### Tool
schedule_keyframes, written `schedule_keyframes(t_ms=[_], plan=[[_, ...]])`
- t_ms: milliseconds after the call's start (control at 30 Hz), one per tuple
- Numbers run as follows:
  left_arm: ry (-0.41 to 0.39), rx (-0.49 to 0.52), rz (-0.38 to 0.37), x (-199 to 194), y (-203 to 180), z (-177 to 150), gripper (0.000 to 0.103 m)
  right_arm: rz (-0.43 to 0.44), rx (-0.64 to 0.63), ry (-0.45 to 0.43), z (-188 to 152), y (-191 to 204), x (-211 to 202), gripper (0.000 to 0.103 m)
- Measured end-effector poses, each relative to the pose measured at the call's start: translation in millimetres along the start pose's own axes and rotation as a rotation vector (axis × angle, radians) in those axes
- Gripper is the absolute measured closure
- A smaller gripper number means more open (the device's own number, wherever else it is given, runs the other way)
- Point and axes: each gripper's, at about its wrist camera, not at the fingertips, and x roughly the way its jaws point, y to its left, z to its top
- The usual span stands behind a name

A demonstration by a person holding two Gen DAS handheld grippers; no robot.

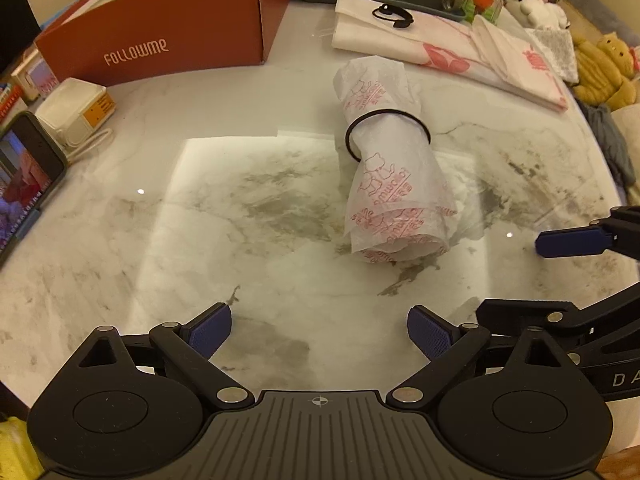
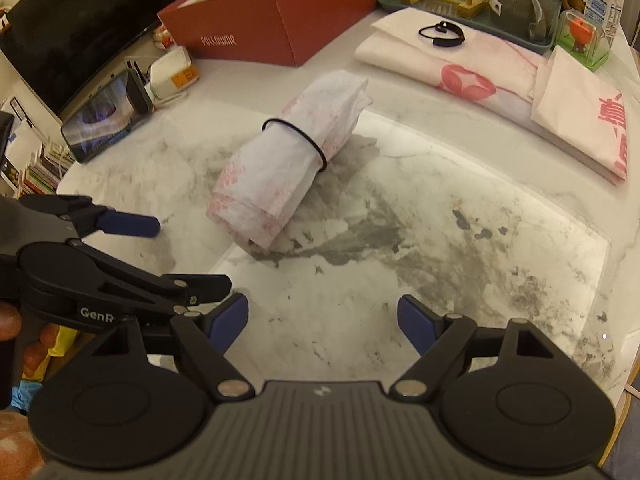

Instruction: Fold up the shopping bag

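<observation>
shopping bag lies rolled into a tight bundle near mid worktop, w/ a black hair tie cinched round its middle. nothing touches it. left tool is released, jaws spread wide, hovering low over bare marble on the near side of the roll, well apart from it. right tool likewise released & empty, also back from the bundle; its blue pad shows at the right edge of the left view, off to the roll's side.

judgement: fold/roll & banding look done, so this reads as the tail end of the task, w/ both tools off the bag. the near end of the roll looks a bit loose, layers fanning out, and the far end is crumpled.

next move, if any: prob. tidy the loose end or shift the bundle over by the other folded bags at the back right, where a spare hair tie sits on top. that calls for a pinch across the roll close to the band so the layers don't slip out. red box & phone are clear of the path.
</observation>
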Motion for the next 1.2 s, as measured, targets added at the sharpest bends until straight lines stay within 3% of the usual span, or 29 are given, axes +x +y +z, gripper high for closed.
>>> schedule_keyframes(t_ms=[167, 600, 1200], plan=[[0.012, -0.034, 0.015, 1.4, 6.0, 0.1, 0.001, -0.013, -0.012, 0.003, 1.0, 0.2, 3.3, 0.014], [0.013, -0.051, 0.015, 4.0, 14.2, 1.9, 0.000, -0.024, -0.015, 0.009, 8.4, -0.8, 11.4, 0.000], [-0.006, -0.115, 0.043, 6.2, 19.0, 3.4, 0.000, -0.044, -0.005, 0.014, 13.4, 0.0, 16.6, 0.000]])
